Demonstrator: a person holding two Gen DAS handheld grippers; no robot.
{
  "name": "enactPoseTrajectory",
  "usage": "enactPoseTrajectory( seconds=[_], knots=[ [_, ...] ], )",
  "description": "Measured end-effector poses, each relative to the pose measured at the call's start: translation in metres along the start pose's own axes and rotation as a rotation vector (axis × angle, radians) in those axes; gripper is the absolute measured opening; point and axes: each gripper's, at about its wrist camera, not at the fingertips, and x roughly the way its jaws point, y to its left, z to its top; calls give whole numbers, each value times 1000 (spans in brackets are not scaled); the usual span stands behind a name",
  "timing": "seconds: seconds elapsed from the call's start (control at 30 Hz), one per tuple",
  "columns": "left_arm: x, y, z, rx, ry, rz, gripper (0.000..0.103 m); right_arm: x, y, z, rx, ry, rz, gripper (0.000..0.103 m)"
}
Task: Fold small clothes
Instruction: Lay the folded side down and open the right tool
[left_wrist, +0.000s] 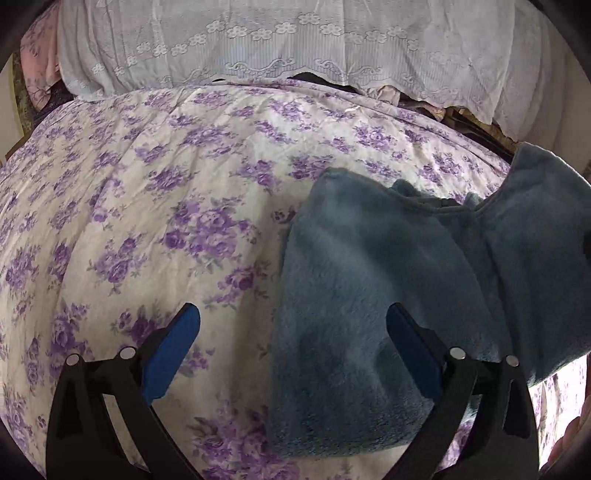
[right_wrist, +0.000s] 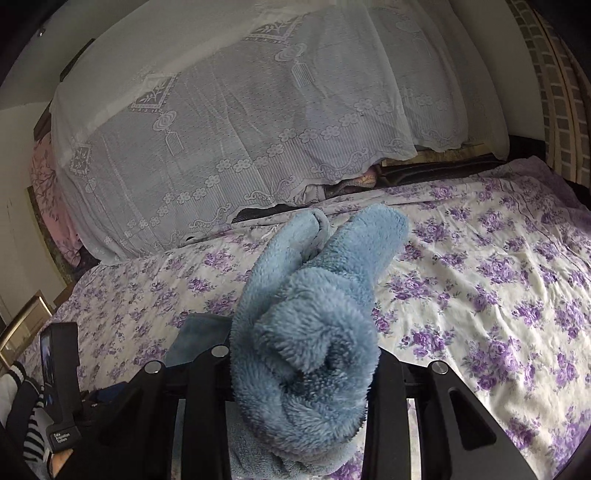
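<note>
The blue fleece garment (right_wrist: 306, 332) lies mid-bed on the floral bedspread (left_wrist: 147, 184), one bunched end clamped in the right gripper (right_wrist: 299, 373), the rest just right of the wide-open, empty left gripper (left_wrist: 293, 343).

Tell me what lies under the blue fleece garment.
The blue fleece garment lies on the purple-flowered bedsheet, which shows all around it. Whatever else is beneath stays covered. The right hand-held gripper holds a bunched part.
</note>
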Motion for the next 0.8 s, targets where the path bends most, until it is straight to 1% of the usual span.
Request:
enactPoseTrajectory(
  seconds=[0.1,0.17,0.3,0.37,0.43,0.53,0.67,0.8],
  knots=[
    [1,-15,16,5,-9,-26,98,-4,8,-1,-20,-2,9,33],
    [8,-28,24,30,1,-33,98,-6,15,-2,-40,-5,18,33],
    [22,-46,33,89,10,-11,99,-8,34,-5,-89,-2,36,33],
    [25,-42,34,78,23,-31,99,-6,46,-7,-108,6,48,33],
    [26,-34,37,44,37,-62,99,-1,59,-10,-127,14,61,33],
    [24,-22,40,1,20,-78,99,6,79,-16,-146,30,86,33],
    [22,-5,45,-18,-17,-10,99,16,110,-21,-208,24,71,34],
    [24,21,49,-60,-19,31,99,28,140,-25,-266,31,75,34]
  ],
)
